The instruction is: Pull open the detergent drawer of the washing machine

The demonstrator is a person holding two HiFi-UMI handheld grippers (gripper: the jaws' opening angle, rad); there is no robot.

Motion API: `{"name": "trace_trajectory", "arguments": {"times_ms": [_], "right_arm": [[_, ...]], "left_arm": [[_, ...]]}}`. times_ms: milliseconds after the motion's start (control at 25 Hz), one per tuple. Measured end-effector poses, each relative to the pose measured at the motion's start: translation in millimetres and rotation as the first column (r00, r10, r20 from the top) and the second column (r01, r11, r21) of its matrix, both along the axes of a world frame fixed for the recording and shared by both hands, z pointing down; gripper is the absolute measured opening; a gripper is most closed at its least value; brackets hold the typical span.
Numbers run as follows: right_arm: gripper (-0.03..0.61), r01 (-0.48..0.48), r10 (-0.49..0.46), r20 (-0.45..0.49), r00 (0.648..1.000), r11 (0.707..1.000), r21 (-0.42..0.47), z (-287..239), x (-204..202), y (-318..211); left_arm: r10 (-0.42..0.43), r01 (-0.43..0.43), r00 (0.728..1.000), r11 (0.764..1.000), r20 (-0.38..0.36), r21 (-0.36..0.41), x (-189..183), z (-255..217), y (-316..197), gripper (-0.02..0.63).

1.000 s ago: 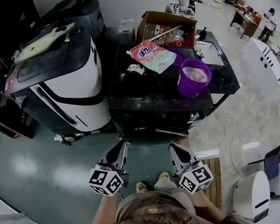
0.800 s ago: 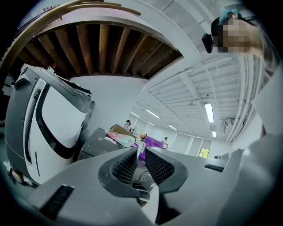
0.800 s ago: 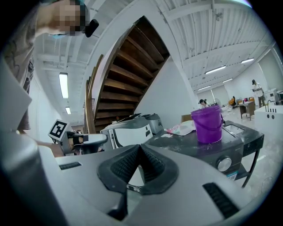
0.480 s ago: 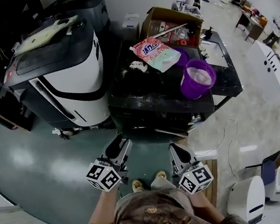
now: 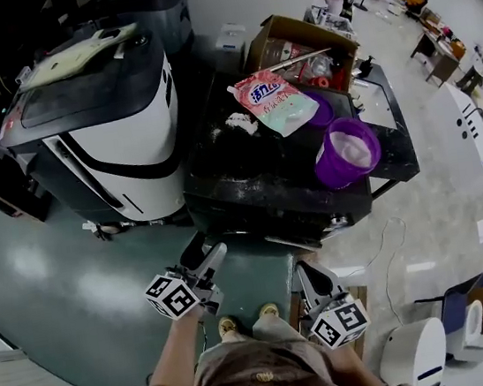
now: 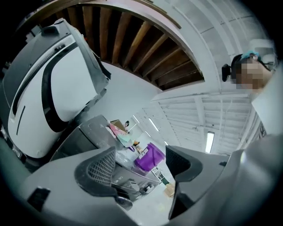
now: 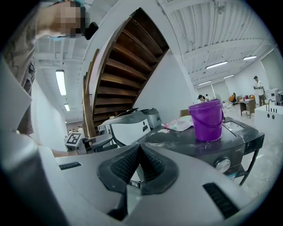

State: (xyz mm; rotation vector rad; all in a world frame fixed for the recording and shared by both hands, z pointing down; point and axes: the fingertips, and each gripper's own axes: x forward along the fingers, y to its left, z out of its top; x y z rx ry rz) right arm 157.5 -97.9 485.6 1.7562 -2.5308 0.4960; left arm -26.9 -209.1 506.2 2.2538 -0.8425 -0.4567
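In the head view, the black washing machine fills the middle of the frame, its front edge towards the person at the bottom. On its top stand a purple bucket, right of centre, and a pink and green detergent bag further up. An open cardboard box sits behind them, and a white and black machine stands at the upper left. The detergent drawer cannot be picked out on the dark front from here. The left claw is held just short of the washing machine's lower left corner, apart from it. The right claw hangs lower, at the bottom centre right, also clear of the front.

In the left gripper view, the left claw is opening and its jaws stand wide apart. Nothing is gripped or touched. Through the gap the washing machine and the purple bucket show in the distance.

In the right gripper view, the right claw has its ribbed pads pressed together, with nothing between them. Beyond it the washing machine spans the right half, with a round knob on its front and the purple bucket on top. The drawer itself cannot be told apart here either.
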Motion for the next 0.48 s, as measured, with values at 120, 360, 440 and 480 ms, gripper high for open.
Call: {"name": "trace_trajectory", "arguments": {"times_ms": [120,360,440,480], "right_arm": [[0.002,-0.006,0.006,-0.006,1.000,1.000,-0.012,3,4,-5],[0.002,-0.021,0.020,-0.037,0.999,0.999,-0.035,6,17,-12],[0.002,-0.031,0.029,-0.041,0.999,0.999,-0.042,6,21,-15],[0.002,-0.035,0.033,-0.043,0.999,0.998,-0.046,7,23,-16]], "left_arm": [[-0.002,0.001,0.999,1.000,-0.045,-0.028,-2,19,-15,0.353],[0.008,-0.020,0.992,0.995,-0.127,-0.094,6,61,-40,0.353],[0.012,-0.031,0.986,0.993,-0.166,-0.112,9,76,-49,0.353],[0.012,-0.034,0.984,0.992,-0.180,-0.121,10,83,-53,0.353]]}}
